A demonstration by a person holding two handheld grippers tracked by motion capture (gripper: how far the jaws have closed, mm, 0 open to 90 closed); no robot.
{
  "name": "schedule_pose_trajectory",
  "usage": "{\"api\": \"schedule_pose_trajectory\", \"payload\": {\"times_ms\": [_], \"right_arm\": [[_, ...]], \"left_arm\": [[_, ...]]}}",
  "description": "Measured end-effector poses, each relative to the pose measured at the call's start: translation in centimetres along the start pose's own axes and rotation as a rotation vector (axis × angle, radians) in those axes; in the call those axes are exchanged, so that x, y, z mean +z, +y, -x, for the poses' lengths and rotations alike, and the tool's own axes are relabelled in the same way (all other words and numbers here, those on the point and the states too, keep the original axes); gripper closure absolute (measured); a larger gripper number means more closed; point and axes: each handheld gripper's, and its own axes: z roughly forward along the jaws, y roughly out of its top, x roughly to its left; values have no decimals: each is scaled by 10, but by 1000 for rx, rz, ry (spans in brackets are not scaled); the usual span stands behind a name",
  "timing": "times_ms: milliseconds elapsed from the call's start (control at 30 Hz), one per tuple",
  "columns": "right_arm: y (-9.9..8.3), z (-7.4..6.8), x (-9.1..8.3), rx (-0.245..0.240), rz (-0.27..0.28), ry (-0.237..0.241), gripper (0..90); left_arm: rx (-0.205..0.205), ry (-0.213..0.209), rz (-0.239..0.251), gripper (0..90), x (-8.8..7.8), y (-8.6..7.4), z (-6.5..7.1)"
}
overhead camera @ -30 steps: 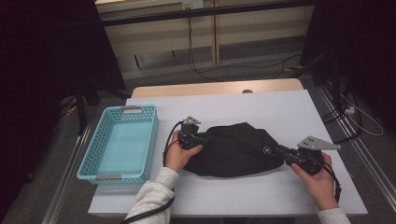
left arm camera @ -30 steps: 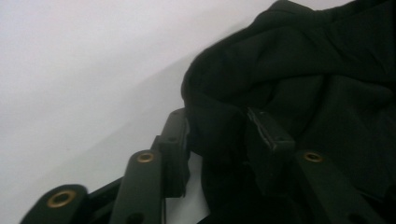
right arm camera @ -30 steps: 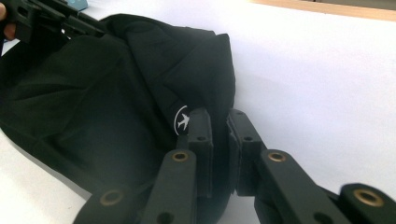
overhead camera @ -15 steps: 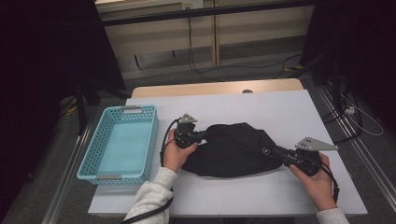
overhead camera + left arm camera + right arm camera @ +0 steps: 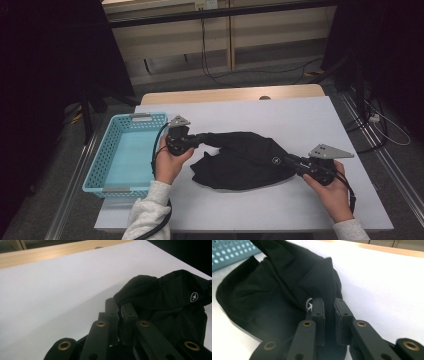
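Note:
A black garment [image 5: 242,160] with a small white round logo [image 5: 194,296] lies crumpled on the white table [image 5: 300,115]. My left gripper [image 5: 194,141] is shut on the garment's left edge and holds that edge lifted off the table, stretched into a band. In the left gripper view its jaws pinch the black cloth [image 5: 140,290]. My right gripper [image 5: 292,162] is shut on the garment's right edge, low over the table. The right gripper view shows its pads clamped on a fold of the cloth [image 5: 319,282] beside the logo [image 5: 309,305].
A light blue plastic basket [image 5: 125,150] stands at the table's left side, close to my left hand. A wooden strip [image 5: 230,94] runs along the table's far edge. Cables lie on the floor beyond it.
My left gripper has closed on the garment's left edge and risen, moving up and away in the picture and pulling that edge into a taut band. The right gripper has stayed in place.

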Motion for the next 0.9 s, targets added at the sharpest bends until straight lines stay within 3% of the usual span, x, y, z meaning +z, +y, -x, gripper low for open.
{"api": "schedule_pose_trajectory", "payload": {"times_ms": [133,267,433,533,633,900], "right_arm": [[-4,2,8,21,-33,16,796],[-6,0,14,-22,-64,-31,743],[-7,-2,18,-35,-78,-37,673],[-4,-3,15,-66,-63,-68,578],[0,-8,14,-93,-47,-62,555],[-1,-25,31,-196,-133,-61,457]], "left_arm": [[1,8,-28,861,-3,-2,0],[-23,-1,-45,860,3,-8,-2],[-29,7,-52,860,5,-10,-3],[-29,1,-53,860,6,-10,-3],[-30,-1,-61,860,7,-11,-2],[-32,-4,-72,860,10,-12,0]]}}
